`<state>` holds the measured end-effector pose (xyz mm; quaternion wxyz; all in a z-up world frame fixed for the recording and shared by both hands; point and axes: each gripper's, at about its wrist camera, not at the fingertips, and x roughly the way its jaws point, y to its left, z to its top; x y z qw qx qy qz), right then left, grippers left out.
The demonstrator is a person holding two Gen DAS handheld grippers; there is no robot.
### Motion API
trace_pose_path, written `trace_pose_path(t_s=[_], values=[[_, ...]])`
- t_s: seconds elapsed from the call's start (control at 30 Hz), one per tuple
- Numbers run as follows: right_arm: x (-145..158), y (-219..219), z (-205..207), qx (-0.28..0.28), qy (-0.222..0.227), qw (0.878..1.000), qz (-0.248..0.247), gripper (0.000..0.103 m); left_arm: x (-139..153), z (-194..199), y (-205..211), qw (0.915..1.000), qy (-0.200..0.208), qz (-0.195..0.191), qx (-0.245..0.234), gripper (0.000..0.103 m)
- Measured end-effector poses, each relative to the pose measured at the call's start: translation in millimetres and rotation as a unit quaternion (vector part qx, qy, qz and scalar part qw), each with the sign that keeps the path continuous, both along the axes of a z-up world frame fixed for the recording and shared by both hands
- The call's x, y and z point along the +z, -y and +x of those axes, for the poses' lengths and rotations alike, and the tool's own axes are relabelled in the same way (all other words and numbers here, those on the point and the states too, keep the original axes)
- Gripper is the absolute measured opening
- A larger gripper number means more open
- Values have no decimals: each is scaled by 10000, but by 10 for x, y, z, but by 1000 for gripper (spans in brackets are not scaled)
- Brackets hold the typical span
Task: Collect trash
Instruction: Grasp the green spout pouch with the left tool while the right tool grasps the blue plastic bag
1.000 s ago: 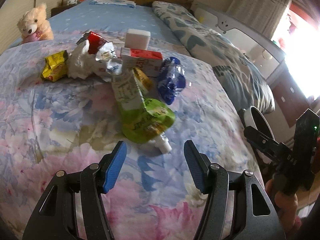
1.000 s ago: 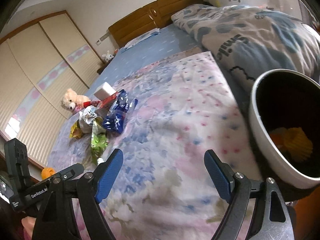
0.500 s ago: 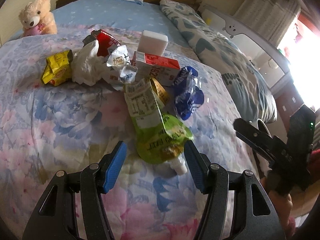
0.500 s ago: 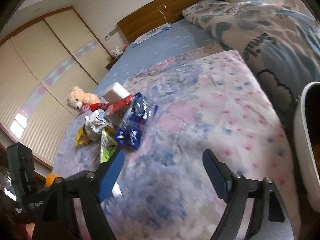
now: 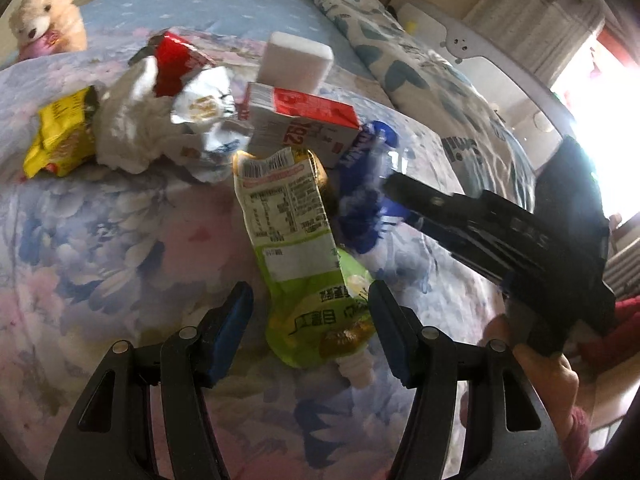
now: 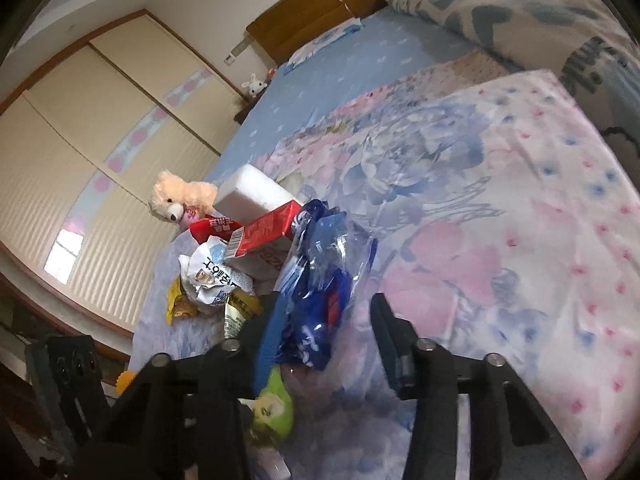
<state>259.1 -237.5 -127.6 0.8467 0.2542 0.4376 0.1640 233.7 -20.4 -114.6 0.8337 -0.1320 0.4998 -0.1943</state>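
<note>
trash pile on floral bedspread [image 5: 100, 240]. green drink pouch [image 5: 316, 304] lies between the left gripper [image 5: 311, 312] pads, jaws apart, no contact. blue wrapper [image 6: 316, 292] sits between the right gripper [image 6: 324, 332] jaws, which are closing; left pad touching, right pad clear. red carton [image 5: 304, 120] behind.

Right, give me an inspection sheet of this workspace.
Surface: floral quilt on a bed.
Job's things: green pouch, blue wrapper, red-white carton, yellow packet, crumpled tissue in one heap.
Clutter: white block, teddy bear.
Grippers: left gripper open astride the pouch; right gripper closing around the wrapper.
Cables: nothing seen.
Surroundings: wooden headboard, wardrobe doors.
</note>
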Motion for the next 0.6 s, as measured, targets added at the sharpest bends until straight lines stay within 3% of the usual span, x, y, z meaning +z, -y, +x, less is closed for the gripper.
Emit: trace_pose_path(t_s=[0.07, 0.1, 0.17, 0.3, 0.6], values=[[-23, -19, 19, 75, -17, 9999, 104, 31, -9, 3, 48, 10000, 30, -4, -75, 55], [-6, -23, 0, 89, 30, 9999, 52, 26, -12, -2, 68, 9998, 39, -113, -157, 39], [19, 12, -55, 102, 79, 9999, 65, 18, 9, -30, 109, 9996, 97, -128, -235, 36], [77, 188, -220, -35, 144, 9998, 108, 12, 73, -126, 186, 9992, 246, 46, -317, 26], [247, 584, -831, -399, 359, 9985, -111, 11, 254, -402, 279, 9975, 514, 85, -473, 26]])
